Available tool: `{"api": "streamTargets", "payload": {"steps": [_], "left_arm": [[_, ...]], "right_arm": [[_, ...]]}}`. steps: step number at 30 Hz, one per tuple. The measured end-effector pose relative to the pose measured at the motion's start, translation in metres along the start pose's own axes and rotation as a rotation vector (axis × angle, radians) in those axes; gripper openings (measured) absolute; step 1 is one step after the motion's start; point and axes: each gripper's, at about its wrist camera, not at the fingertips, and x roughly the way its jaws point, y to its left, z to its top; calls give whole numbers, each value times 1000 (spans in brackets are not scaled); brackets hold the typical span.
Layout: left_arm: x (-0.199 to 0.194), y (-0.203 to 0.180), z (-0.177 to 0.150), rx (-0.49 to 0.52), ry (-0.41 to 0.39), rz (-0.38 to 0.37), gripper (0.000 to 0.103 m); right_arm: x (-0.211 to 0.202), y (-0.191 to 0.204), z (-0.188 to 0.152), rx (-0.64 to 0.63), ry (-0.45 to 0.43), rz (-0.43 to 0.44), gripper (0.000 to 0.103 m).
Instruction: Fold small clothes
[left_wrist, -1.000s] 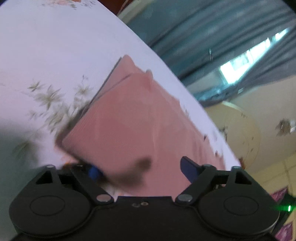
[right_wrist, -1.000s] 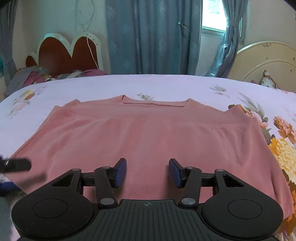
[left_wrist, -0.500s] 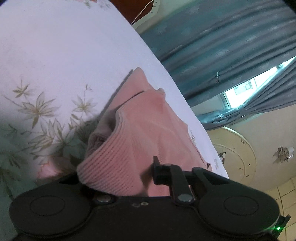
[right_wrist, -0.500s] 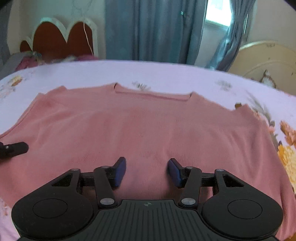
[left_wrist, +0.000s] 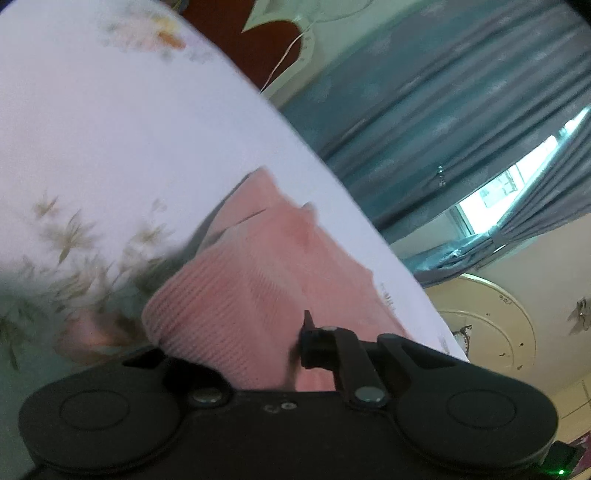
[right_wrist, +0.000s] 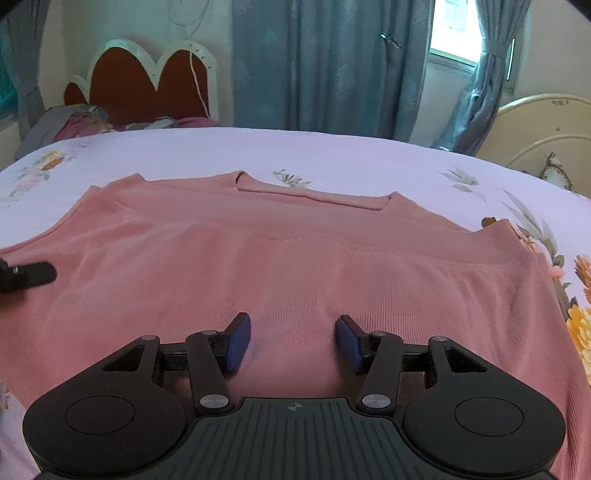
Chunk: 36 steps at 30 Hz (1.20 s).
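A pink knit top (right_wrist: 295, 258) lies spread flat on the floral bed sheet (right_wrist: 332, 155), neckline at the far side. My right gripper (right_wrist: 293, 338) hovers open just above the top's near hem, with nothing pinched between its blue pads. In the left wrist view my left gripper (left_wrist: 291, 343) has its jaws closing on a bunched corner of the pink top (left_wrist: 236, 295). The cloth drapes over and hides the left finger. The left gripper's tip (right_wrist: 29, 275) shows at the top's left edge in the right wrist view.
A red and white headboard (right_wrist: 147, 81) and a pile of clothes (right_wrist: 74, 122) sit at the bed's far left. Blue curtains (right_wrist: 325, 62) hang behind. A cream bed frame (right_wrist: 546, 122) stands at the right. The bed sheet (left_wrist: 110, 129) stretches beyond the top.
My left jaws went from wide apart to pinched on the top's corner, which now bunches up over the fingers. My right gripper sank a little toward the top, its jaws unchanged.
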Motion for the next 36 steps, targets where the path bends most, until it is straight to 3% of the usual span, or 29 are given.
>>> {"api": "streamTargets", "payload": {"steps": [5,10,14,18,22,25,32,36], "left_arm": [[-8,-61,0,189,-35,-24,10],[2,-137,-23,404,-17,-109,10],[19,-198,-63,563,31,-211,10],[46,-243,-129,740,147,-292,10],[70,-245,-193,919,287,-229,14],[62,-241,-209,998,291,-230,23],[27,-239,-225,1111,313,-276,49],[17,-226,-221,1084,346,-264,52]], "right_arm": [[-21,-29,5,82,-61,51,51],[-47,-77,0,154,-87,56,51],[-75,-121,-8,210,-109,19,51],[-100,-168,-29,250,-107,-60,51],[-117,-209,-52,312,-82,-119,51],[-128,-222,-54,340,-101,-105,51],[-126,-215,-32,401,-142,83,51],[-123,-205,-17,390,-136,168,51]]}}
